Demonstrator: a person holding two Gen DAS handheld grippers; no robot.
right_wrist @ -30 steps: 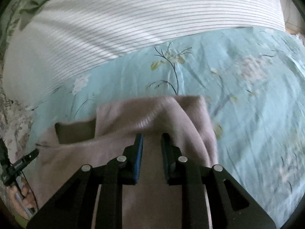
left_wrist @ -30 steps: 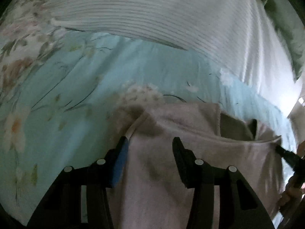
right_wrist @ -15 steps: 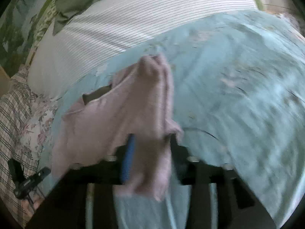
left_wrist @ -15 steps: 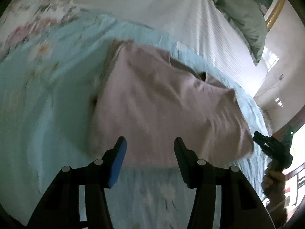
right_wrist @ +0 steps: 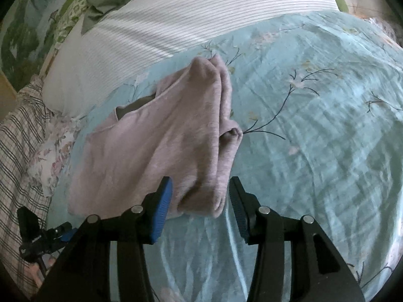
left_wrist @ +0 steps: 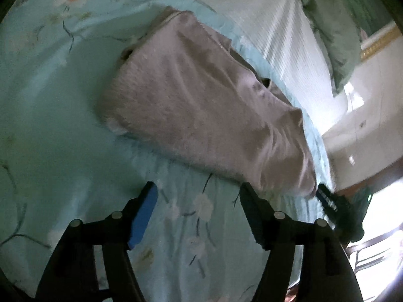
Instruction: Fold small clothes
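A small pale pink garment (left_wrist: 201, 105) lies folded on the light blue floral bedsheet (left_wrist: 63, 130). My left gripper (left_wrist: 199, 196) is open and empty, just short of the garment's near edge. In the right wrist view the same garment (right_wrist: 161, 141) lies with a bunched fold along its right side. My right gripper (right_wrist: 200, 188) is open, its jaws on either side of the garment's near corner without gripping it. The right gripper also shows in the left wrist view (left_wrist: 327, 201), and the left gripper in the right wrist view (right_wrist: 42, 239).
A white striped pillow (right_wrist: 176, 25) lies beyond the garment, with green bedding (right_wrist: 30, 32) behind it. A plaid cloth (right_wrist: 17, 151) is at the left. A wall and window (left_wrist: 365, 100) are at the right of the left wrist view.
Both grippers have let go of the garment and pulled back toward me. The garment now lies folded on the sheet. The right jaws went from shut on the cloth to open.
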